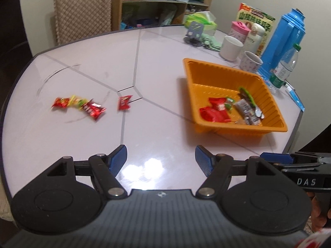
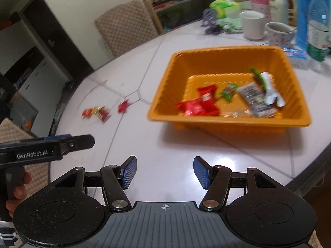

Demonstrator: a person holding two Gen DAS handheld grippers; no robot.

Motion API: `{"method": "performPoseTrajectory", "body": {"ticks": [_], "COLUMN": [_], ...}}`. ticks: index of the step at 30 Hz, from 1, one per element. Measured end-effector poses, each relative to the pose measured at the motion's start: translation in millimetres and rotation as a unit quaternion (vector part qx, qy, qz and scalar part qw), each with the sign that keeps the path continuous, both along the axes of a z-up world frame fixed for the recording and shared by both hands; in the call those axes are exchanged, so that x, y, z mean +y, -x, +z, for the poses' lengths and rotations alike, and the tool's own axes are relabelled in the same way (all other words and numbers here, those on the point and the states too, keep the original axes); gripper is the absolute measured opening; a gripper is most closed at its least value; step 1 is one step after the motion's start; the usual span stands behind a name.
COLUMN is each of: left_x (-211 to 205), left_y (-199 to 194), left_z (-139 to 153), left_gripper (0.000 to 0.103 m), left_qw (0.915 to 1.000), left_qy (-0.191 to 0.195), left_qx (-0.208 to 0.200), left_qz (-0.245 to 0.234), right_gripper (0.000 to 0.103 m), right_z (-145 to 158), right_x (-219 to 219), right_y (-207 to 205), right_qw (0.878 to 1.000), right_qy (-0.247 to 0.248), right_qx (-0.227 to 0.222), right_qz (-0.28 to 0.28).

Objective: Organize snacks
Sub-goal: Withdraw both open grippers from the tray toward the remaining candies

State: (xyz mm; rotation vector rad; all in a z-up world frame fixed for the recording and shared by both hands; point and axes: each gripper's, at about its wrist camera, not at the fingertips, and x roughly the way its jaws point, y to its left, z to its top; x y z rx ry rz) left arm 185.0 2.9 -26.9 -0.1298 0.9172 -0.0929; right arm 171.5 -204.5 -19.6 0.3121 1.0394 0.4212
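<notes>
An orange tray (image 1: 209, 68) (image 2: 163, 82) sits right of centre on the pale table and holds several snack packets, among them red ones (image 1: 215, 109) (image 2: 198, 104) and a grey one (image 1: 247, 110) (image 2: 255, 101). On the table to the left lie a cluster of red and yellow snacks (image 1: 79, 105) (image 2: 96, 112) and a single red snack (image 1: 124, 102) (image 2: 122, 106). My left gripper (image 1: 161, 161) is open and empty above the near table. My right gripper (image 2: 164, 172) is open and empty, near the tray's front side.
At the back right stand a white mug (image 1: 230, 47), a flowered cup (image 1: 251, 62), a blue thermos (image 1: 283, 39), a water bottle (image 1: 284, 68), a pink-lidded cup (image 1: 239, 30) and a snack box (image 1: 258, 19). A padded chair (image 1: 82, 10) stands behind the table.
</notes>
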Motion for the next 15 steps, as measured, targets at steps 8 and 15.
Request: {"method": "performPoseTrajectory", "body": {"ticks": [8,15], "left_x": [46,83], "left_y": [14,16], "left_z": [-4,-6], "left_gripper": [0.07,0.07], "left_qw": [0.999,0.9967], "left_qy": [-0.005,-0.014], "left_qx": [0.006,0.005], "left_qz": [0.044,0.08], "right_gripper": [0.061,0.061], "right_z": [-8,-11], "right_x": [52,92], "right_y": [-1,-13], "right_qw": [0.999,0.997], "right_qy": [0.005,0.011], "right_qx": [0.006,0.003], "right_qz": [0.051,0.073]}}
